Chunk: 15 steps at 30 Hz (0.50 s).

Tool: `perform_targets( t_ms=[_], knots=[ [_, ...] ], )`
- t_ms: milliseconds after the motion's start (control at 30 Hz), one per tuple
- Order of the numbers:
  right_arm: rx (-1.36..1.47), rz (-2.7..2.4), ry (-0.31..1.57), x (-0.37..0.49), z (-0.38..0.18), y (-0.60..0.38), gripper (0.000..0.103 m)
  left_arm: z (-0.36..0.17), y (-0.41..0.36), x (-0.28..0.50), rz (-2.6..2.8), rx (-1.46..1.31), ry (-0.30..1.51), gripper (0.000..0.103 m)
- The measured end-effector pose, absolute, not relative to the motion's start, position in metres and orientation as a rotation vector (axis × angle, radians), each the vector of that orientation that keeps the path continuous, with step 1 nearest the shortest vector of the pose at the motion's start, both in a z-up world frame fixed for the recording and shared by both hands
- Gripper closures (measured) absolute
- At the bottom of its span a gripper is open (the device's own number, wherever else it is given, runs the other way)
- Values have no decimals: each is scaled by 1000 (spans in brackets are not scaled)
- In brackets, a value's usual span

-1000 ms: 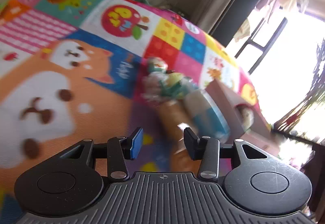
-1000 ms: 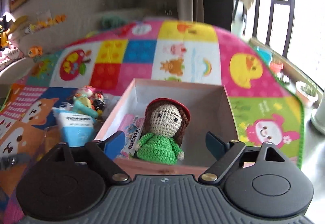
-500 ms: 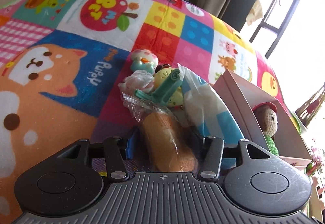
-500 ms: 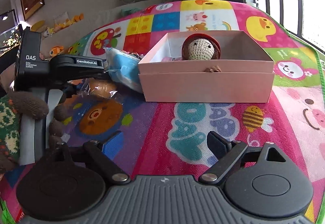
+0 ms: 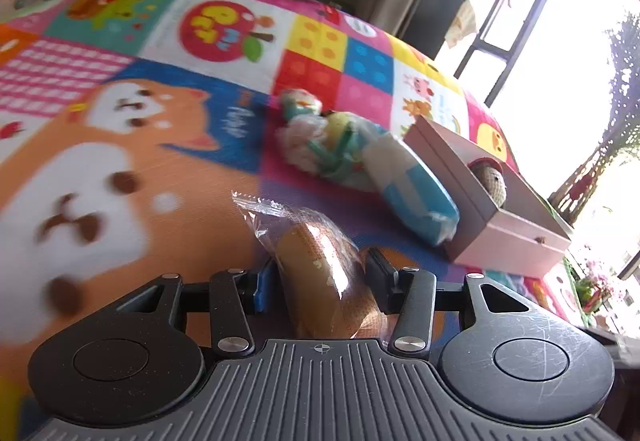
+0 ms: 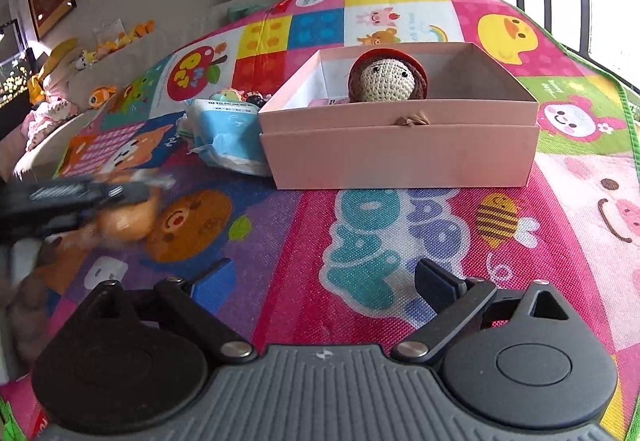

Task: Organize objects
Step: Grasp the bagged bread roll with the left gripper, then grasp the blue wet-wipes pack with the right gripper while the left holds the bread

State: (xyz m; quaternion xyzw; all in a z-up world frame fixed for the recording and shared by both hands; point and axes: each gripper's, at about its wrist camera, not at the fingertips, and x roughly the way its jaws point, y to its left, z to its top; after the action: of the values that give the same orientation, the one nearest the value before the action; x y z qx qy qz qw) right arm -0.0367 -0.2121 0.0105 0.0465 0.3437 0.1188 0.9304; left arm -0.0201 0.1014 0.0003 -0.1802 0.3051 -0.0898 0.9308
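Bun (image 5: 320, 273), oblong, golden, in crinkly clear wrap, pinched between closing left gripper (image 5: 320, 281) jaws above glossy patchwork mat (image 5: 160, 169). Right gripper (image 6: 324, 281) jaws opening, empty, facing matte pink cardboard box (image 6: 400, 157).

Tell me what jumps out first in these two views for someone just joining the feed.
The left claw grips a wrapped bun, its jaws closing on it, just above the bright cartoon play mat. A pink box sits on the mat's far half with a crocheted doll peering over its rim and a blue-and-white tissue pack against its left side. The right claw is empty, jaws opening, low over the mat in front of the box.
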Motion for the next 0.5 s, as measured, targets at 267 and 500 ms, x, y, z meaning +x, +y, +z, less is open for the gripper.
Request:
perform_targets(
  t_ms=[267, 500],
  knots=[
    [-169, 254, 573, -40, 33, -162, 7, -5, 139, -36, -171, -489, 602, 52],
    [-521, 280, 458, 4, 48, -66, 25, -3, 128, -39, -151, -422, 595, 52]
  ],
)
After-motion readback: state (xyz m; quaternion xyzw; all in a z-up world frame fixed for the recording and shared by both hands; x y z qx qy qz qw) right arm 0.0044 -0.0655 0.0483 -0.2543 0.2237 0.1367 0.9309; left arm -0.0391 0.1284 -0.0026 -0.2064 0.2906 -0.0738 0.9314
